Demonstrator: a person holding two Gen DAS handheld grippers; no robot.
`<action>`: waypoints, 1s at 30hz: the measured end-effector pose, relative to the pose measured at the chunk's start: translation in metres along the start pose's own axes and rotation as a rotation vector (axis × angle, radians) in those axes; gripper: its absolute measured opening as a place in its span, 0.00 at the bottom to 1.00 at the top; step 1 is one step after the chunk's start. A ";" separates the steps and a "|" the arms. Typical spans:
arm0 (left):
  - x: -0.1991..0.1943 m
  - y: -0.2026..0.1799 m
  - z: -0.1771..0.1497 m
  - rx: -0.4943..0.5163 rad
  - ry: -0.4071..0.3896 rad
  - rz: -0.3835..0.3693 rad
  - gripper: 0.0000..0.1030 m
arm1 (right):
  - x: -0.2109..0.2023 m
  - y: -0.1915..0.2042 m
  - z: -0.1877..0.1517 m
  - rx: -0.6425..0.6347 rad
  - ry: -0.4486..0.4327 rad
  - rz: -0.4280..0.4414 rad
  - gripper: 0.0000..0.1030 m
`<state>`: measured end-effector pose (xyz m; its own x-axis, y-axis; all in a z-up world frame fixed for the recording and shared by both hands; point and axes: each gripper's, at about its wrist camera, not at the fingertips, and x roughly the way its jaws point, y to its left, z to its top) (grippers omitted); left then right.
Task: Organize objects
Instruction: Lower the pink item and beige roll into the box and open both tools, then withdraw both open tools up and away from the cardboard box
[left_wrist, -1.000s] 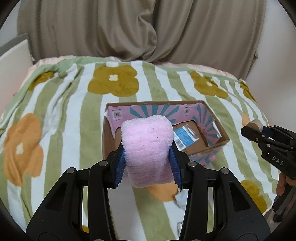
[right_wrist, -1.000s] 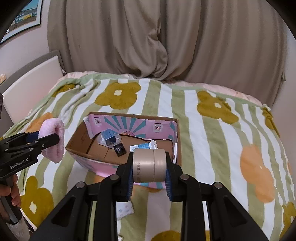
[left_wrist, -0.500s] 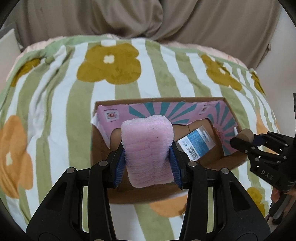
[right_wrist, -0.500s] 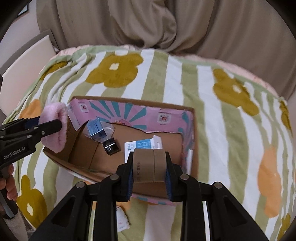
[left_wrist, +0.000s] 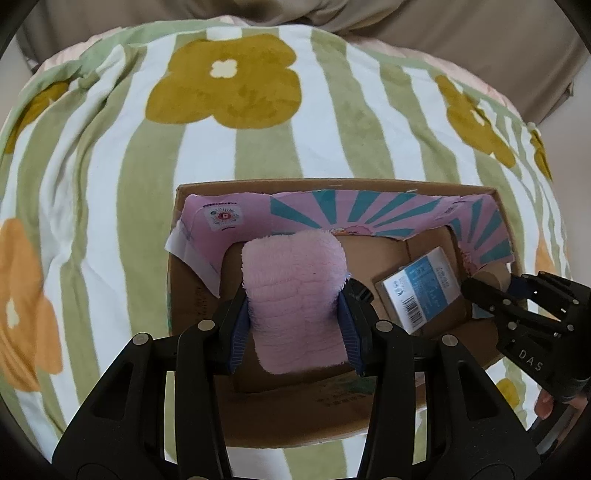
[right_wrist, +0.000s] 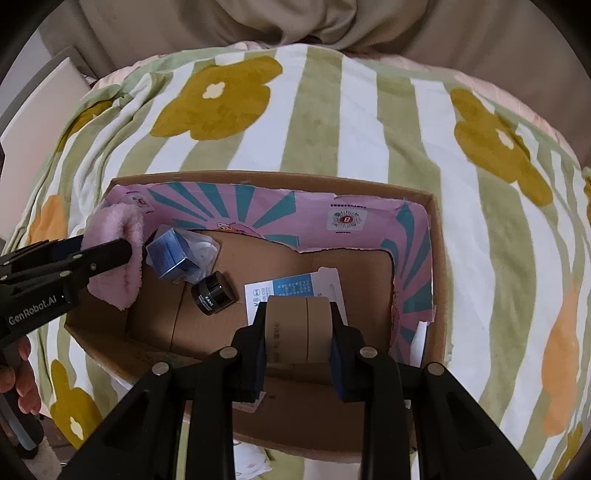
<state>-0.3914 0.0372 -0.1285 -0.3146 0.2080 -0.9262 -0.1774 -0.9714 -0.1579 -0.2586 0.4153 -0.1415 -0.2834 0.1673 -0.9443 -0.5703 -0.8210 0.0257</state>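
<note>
A fluffy pink cloth (left_wrist: 295, 295) is clamped between the left gripper (left_wrist: 295, 314) jaws, over the open cardboard box (left_wrist: 192, 295). A brown tape roll (right_wrist: 297, 328) is clenched in the right gripper (right_wrist: 297, 343). Beyond its jaws a blue-white packet (right_wrist: 291, 288) is seen; to their left, a black jar (right_wrist: 214, 293) and a blue box (right_wrist: 168, 256).

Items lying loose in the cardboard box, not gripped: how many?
3. A blue box at the left, a black jar beside it, and a flat blue-and-white packet mid-floor. The held items may hide more.
</note>
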 end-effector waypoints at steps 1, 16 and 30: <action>0.001 -0.001 0.000 0.003 0.003 0.006 0.38 | 0.001 0.000 0.001 0.000 0.003 -0.006 0.25; -0.007 0.003 0.005 -0.006 -0.026 0.070 1.00 | 0.015 0.003 -0.003 -0.076 0.052 -0.108 0.87; -0.034 -0.004 -0.009 -0.005 -0.064 0.049 1.00 | -0.007 -0.004 -0.014 -0.026 0.002 -0.079 0.87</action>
<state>-0.3716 0.0331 -0.0995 -0.3822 0.1669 -0.9089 -0.1554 -0.9812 -0.1148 -0.2437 0.4093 -0.1397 -0.2371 0.2309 -0.9436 -0.5708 -0.8191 -0.0570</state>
